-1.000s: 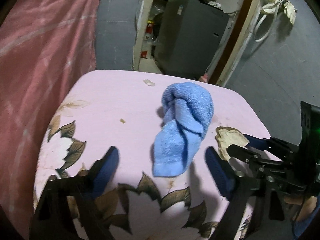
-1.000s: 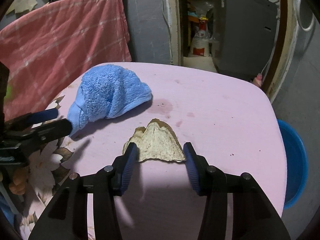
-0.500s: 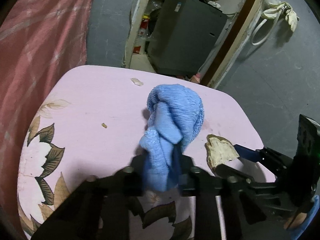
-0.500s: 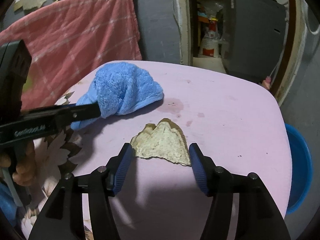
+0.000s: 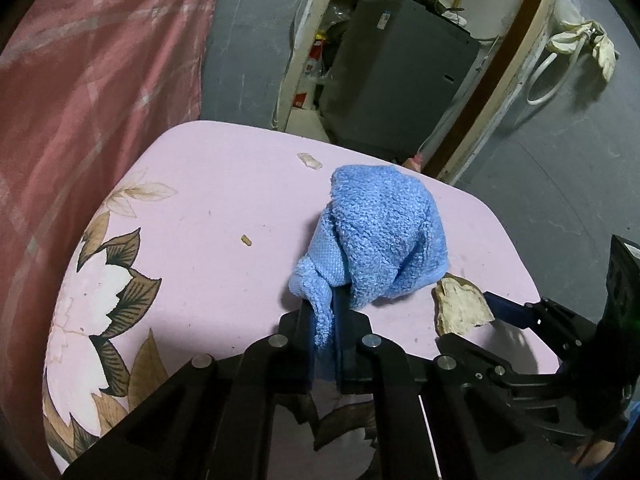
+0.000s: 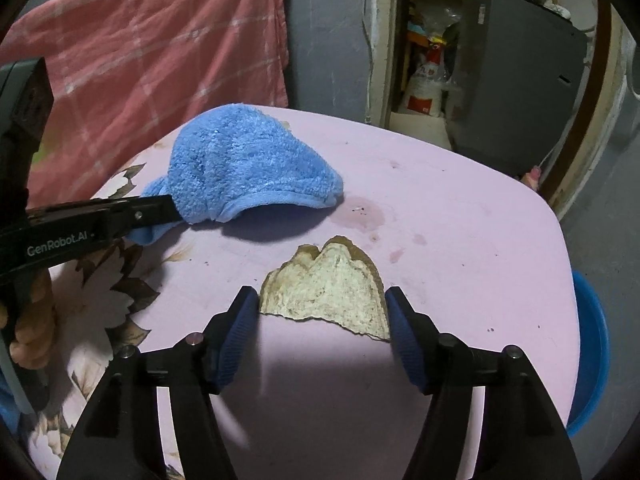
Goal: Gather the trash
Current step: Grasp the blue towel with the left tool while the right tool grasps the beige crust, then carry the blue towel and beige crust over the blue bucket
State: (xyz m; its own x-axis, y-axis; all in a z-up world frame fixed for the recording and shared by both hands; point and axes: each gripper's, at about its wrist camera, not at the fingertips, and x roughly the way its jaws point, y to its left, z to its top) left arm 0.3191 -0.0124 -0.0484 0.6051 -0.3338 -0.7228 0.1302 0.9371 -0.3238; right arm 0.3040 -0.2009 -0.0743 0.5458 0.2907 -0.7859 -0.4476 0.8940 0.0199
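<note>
A blue terry cloth point(image 5: 380, 236) lies bunched on the pink flowered table point(image 5: 224, 200). My left gripper point(image 5: 325, 320) is shut on the cloth's near end; it also shows in the right wrist view point(image 6: 160, 216), holding the cloth point(image 6: 244, 168). A torn tan scrap, like dry bread or peel point(image 6: 332, 292), lies flat on the table. My right gripper point(image 6: 320, 328) is open, its blue pads on either side of the scrap's near edge. The scrap also shows in the left wrist view point(image 5: 460, 304), with the right gripper point(image 5: 480, 316) beside it.
Two small crumbs point(image 5: 310, 160) point(image 5: 246, 241) lie on the far table half. A pink checked cloth point(image 6: 140, 48) hangs behind at left. A blue basin point(image 6: 592, 356) stands on the floor by the table's right edge. A grey cabinet point(image 5: 400, 80) stands in the doorway beyond.
My left gripper closed on the blue cloth's near end and drew it up slightly. My right gripper stayed open around the scrap, shifting a little.
</note>
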